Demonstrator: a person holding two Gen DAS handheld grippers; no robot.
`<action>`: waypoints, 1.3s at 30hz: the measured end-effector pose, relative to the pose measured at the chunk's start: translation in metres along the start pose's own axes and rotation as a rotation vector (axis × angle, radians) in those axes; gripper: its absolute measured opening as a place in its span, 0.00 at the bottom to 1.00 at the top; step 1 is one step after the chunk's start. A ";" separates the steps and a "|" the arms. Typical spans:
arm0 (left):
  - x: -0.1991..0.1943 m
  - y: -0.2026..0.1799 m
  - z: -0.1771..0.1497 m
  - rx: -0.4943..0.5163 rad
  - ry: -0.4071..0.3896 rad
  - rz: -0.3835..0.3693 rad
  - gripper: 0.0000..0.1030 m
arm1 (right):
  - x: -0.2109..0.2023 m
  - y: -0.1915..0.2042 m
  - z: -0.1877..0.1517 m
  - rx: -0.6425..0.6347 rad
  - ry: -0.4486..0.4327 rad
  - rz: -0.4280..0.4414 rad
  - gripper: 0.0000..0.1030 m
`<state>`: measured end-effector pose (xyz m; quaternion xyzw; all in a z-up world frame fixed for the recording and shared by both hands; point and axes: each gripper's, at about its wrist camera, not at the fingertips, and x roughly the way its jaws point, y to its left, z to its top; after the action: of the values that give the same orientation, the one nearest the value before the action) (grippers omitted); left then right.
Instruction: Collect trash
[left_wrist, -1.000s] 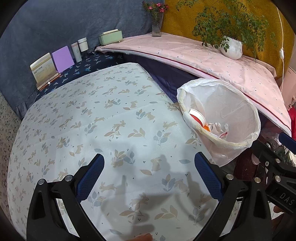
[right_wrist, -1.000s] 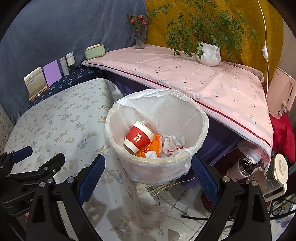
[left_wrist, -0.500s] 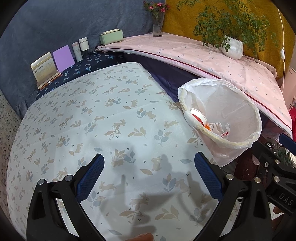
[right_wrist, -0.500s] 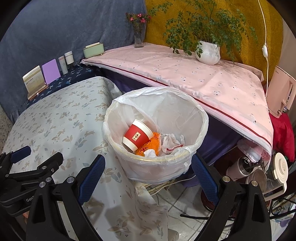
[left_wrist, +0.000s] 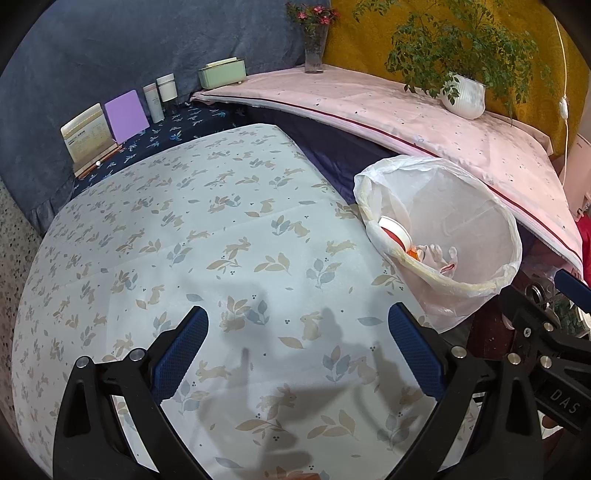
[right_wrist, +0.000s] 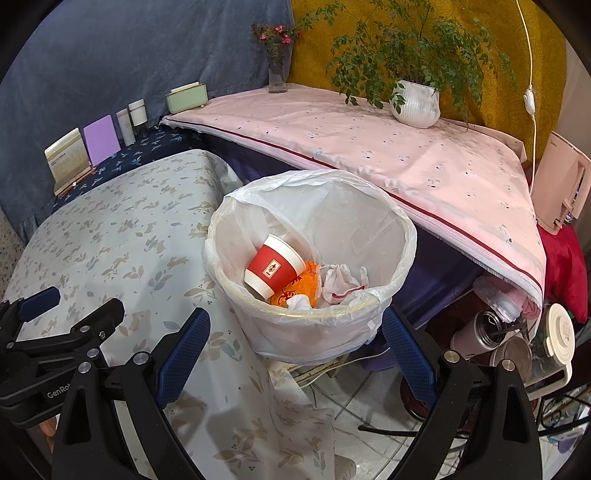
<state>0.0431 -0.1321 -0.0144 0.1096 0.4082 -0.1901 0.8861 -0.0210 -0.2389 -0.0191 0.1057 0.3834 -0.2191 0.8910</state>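
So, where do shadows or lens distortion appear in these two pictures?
Left wrist view: dark gripper shadows fall on the rabbit-print cloth ahead of the open left gripper; the fisheye bends the cloth's edges and blackens the corners. Right wrist view: the trash bin is evenly lit and sharp; the pink cloth curves.

Table (left_wrist: 221, 229) under rabbit-print cloth, nothing lying on it, lined bin (right_wrist: 314, 325) beside

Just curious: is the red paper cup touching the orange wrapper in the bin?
Touching: the right wrist view shows the red cup lying against the orange wrapper.
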 end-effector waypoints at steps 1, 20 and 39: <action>0.000 -0.002 0.001 0.000 0.002 0.001 0.91 | 0.000 0.000 0.000 0.001 0.001 0.001 0.88; 0.005 -0.007 0.000 0.001 0.006 0.019 0.91 | 0.006 -0.004 -0.003 0.005 0.011 -0.001 0.88; 0.005 -0.006 -0.001 0.000 -0.002 0.020 0.91 | 0.008 -0.002 -0.005 0.002 0.012 -0.001 0.88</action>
<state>0.0433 -0.1381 -0.0190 0.1135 0.4064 -0.1813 0.8883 -0.0203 -0.2413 -0.0282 0.1078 0.3887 -0.2192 0.8884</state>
